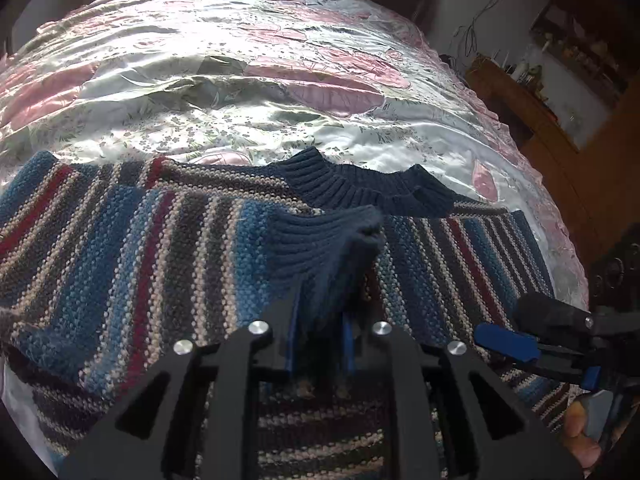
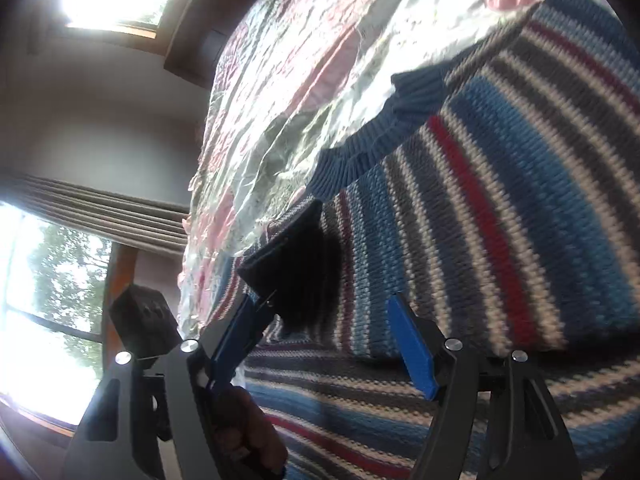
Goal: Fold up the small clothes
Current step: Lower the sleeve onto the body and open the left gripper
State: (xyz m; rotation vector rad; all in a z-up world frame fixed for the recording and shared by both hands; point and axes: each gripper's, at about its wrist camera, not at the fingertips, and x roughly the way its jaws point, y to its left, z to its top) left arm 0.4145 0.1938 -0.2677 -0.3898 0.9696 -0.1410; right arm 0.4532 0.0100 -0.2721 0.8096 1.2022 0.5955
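A knitted sweater (image 1: 120,240) with blue, grey, red and cream stripes lies spread on the bed, its navy ribbed collar (image 1: 372,188) toward the far side. My left gripper (image 1: 322,312) is shut on a navy ribbed sleeve cuff (image 1: 320,248), which is held over the sweater's chest. My right gripper (image 1: 516,324) hovers over the sweater's right part, a hand (image 1: 580,440) behind it. In the right wrist view the right gripper (image 2: 320,304) stands open above the sweater (image 2: 500,220), blue pads (image 2: 412,348) wide apart. The collar (image 2: 376,132) shows there too.
A shiny floral quilt (image 1: 240,60) in pink and white covers the bed beyond the sweater. A wooden dresser (image 1: 520,100) with small items stands off the bed's right side. Bright windows (image 2: 48,300) and a curtain (image 2: 100,208) lie past the bed's edge.
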